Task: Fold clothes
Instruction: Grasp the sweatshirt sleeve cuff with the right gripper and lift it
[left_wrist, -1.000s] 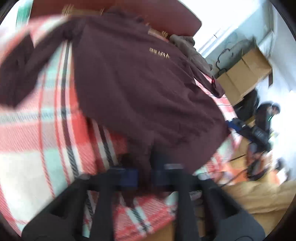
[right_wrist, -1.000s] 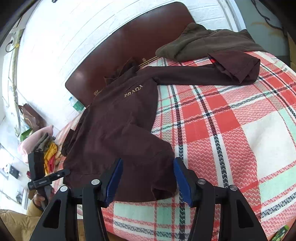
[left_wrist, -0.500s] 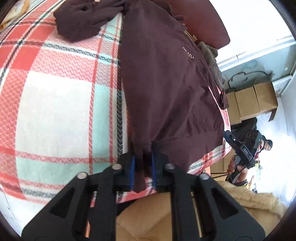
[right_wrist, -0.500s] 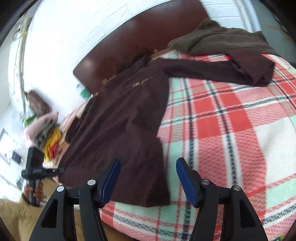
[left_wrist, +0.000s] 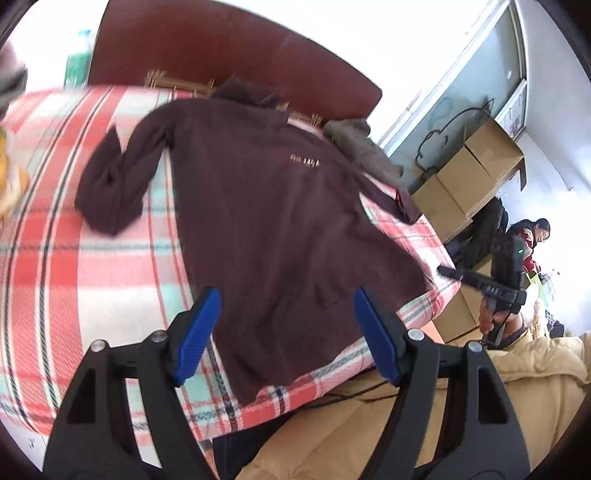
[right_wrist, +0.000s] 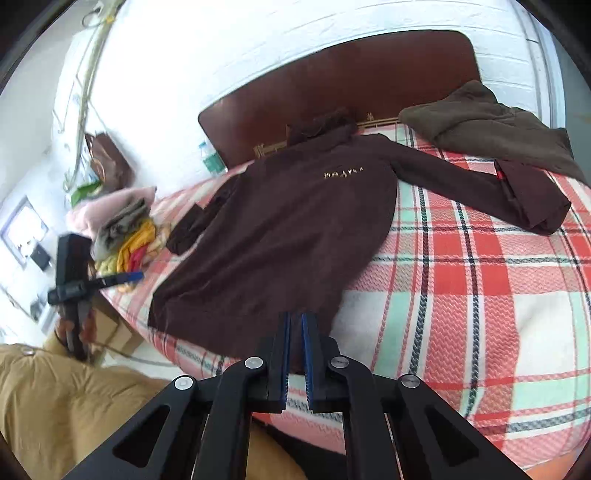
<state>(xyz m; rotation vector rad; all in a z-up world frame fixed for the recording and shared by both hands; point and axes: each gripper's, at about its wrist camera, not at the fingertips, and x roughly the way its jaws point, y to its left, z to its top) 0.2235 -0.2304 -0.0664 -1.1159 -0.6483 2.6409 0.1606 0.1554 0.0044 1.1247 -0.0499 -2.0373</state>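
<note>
A dark maroon sweater (left_wrist: 266, 221) with gold lettering lies spread flat on the plaid bed, collar toward the headboard; it also shows in the right wrist view (right_wrist: 295, 229). My left gripper (left_wrist: 286, 332) is open and empty, above the sweater's hem near the bed's front edge. My right gripper (right_wrist: 294, 332) is shut at the hem's right corner; whether cloth is pinched between the pads is hidden. One sleeve (right_wrist: 480, 184) lies stretched right, the other sleeve (left_wrist: 110, 192) is bunched at the left.
The red, white and green plaid blanket (right_wrist: 480, 295) covers the bed. A brown garment (right_wrist: 487, 125) lies by the headboard (right_wrist: 332, 81). A pile of clothes (right_wrist: 125, 229) sits at the left. Cardboard boxes (left_wrist: 465, 184) stand beside the bed.
My left gripper let go of the hem and opened, pulling back. My right gripper closed at the hem's right corner. The sweater now lies flat.
</note>
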